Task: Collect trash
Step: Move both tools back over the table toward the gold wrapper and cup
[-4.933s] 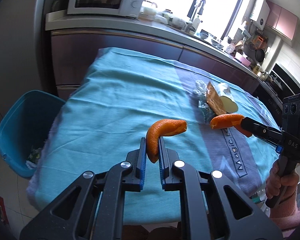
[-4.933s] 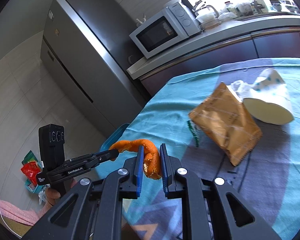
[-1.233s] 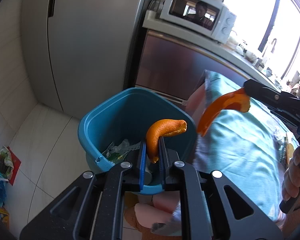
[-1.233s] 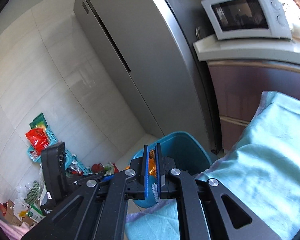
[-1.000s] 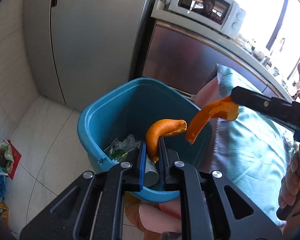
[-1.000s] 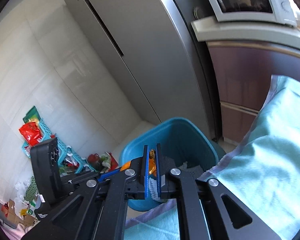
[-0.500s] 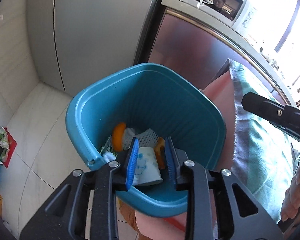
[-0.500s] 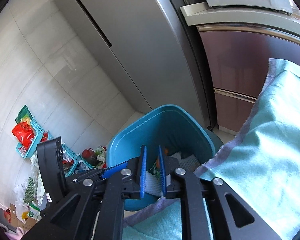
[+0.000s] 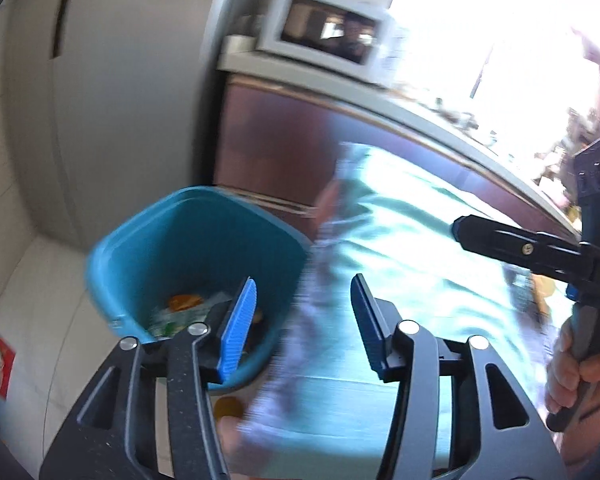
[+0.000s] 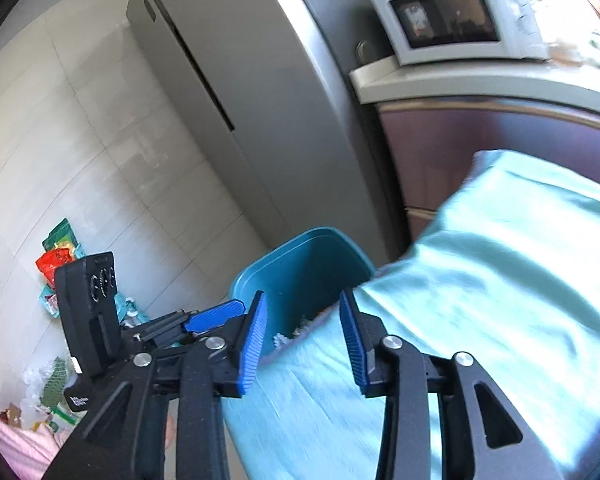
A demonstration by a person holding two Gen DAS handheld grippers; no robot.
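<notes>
The blue trash bin [image 9: 188, 248] stands on the floor at the table's corner, with an orange peel [image 9: 185, 301] and bits of paper lying in its bottom. My left gripper [image 9: 304, 280] hangs over the bin's right rim; its jaws are opening and nothing is between them. My right gripper [image 10: 302, 300] sits above the edge where the bin [image 10: 300, 264] meets the teal tablecloth [image 10: 500, 280]; its jaws are opening too and hold nothing. Each gripper shows in the other's view: the right gripper [image 9: 464, 232] over the cloth, the left gripper [image 10: 216, 318] low at the left.
A grey fridge [image 10: 260, 92] rises behind the bin. A white microwave [image 10: 452, 16] sits on the counter over dark cabinets. Bags and packets [image 10: 56, 256] litter the floor at the far left. A hand [image 9: 576, 364] grips the right gripper's handle. The left wrist view is motion-blurred.
Both grippers let their orange peels fall into the bin and opened. Both views have swung to the right, away from the bin's middle and toward the table.
</notes>
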